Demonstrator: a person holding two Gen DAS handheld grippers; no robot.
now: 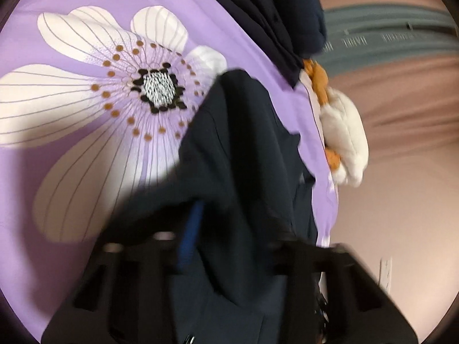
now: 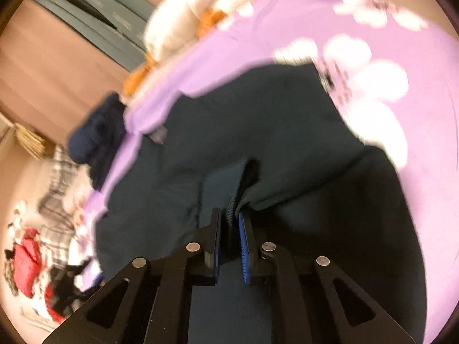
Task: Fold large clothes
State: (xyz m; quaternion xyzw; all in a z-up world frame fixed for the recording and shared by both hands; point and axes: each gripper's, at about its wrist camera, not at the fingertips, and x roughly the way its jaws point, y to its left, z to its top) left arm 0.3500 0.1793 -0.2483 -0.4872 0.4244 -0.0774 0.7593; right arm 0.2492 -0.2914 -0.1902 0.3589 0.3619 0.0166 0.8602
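While both your left gripper (image 1: 229, 246) and right gripper (image 2: 229, 229) pinch the dark garment (image 2: 272, 132) lying on the purple floral bedspread (image 1: 86, 57), you seem set to fold it over.

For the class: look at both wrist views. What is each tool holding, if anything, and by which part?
Both hold the dark navy garment. The right tool pinches a bunched fold of it; the left tool is shut under draped cloth, so the exact part cannot be told.

Bed covered by a lilac floral sheet (image 1: 86, 100). Pinkish wall (image 1: 401, 114) beyond it. White-and-orange plush toy (image 1: 344, 134) at the sheet's edge. Mixed clutter (image 2: 31, 258) on the floor beside the bed.
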